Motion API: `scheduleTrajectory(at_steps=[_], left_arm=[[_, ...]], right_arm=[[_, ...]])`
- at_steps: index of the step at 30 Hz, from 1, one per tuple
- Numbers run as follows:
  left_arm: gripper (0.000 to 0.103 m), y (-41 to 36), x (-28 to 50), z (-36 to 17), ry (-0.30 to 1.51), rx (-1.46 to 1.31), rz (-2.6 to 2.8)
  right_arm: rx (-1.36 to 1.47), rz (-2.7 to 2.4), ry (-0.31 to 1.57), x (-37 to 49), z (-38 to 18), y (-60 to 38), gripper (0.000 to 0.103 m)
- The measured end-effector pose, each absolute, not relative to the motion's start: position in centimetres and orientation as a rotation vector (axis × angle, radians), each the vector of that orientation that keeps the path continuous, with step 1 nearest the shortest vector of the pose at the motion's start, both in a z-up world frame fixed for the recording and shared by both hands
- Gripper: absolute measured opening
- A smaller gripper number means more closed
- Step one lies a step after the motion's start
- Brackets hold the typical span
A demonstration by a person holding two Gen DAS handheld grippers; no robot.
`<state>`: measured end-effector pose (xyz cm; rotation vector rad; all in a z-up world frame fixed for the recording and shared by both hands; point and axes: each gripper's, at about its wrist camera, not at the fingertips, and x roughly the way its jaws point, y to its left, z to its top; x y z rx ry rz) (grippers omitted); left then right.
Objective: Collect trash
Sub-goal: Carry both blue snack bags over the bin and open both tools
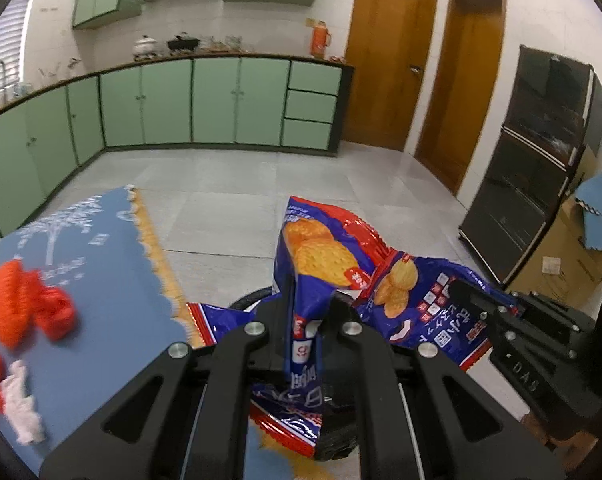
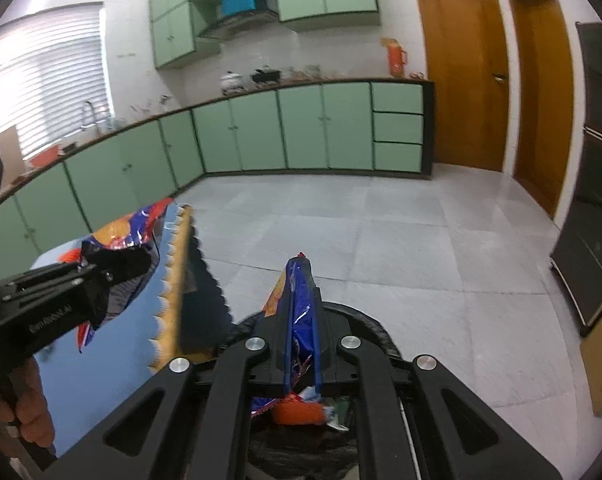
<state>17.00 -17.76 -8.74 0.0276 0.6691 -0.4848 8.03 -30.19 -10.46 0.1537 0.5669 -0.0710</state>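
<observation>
Left wrist view first: at its left I see the bench (image 1: 101, 280) under a blue cloth, with orange netting (image 1: 29, 304) and a white crumpled scrap (image 1: 21, 408) lying on it, both blurred. At the centre my left gripper (image 1: 305, 320) is pinching one end of the blue biscuit wrapper (image 1: 321, 252), which stretches rightwards to my right gripper (image 1: 477, 300), clamped on its other end, so the wrapper hangs between the two, off the bench edge and above the floor. Below it I can make out a dark rounded rim that I take for the bin (image 1: 253, 296), though little of it shows here. To do this step well, I think I should carry both ends together until the wrapper's sagging middle is over the opening, lower it, then let go with both at once so no corner catches the rim. The right wrist view adds what the first lacks: at its left the left gripper (image 2: 113, 264) and the person's hand (image 2: 25, 404) on its handle; at the centre the right gripper (image 2: 301, 296) pressed onto the wrapper (image 2: 301, 300); and beneath it the black-lined bin (image 2: 365, 324) directly under the jaws, with orange and pale rubbish already inside. It does not show the netting or the scrap.
</observation>
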Motion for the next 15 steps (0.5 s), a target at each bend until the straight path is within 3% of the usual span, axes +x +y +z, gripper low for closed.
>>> scheduleTrajectory(at_steps=[8,15], left_arm=[[0.009,-21.5,21.6,-12.8,0.792,0.024,-0.548],[0.020,-22.1,23.0,-14.1,0.817,0.039,-0.548]], right_arm=[[0.208,-0.153,0.641,10.3,-14.1,-33.8,0.008],[0.222,-0.185,0.706,11.6,-17.0,-34.8,0.011]])
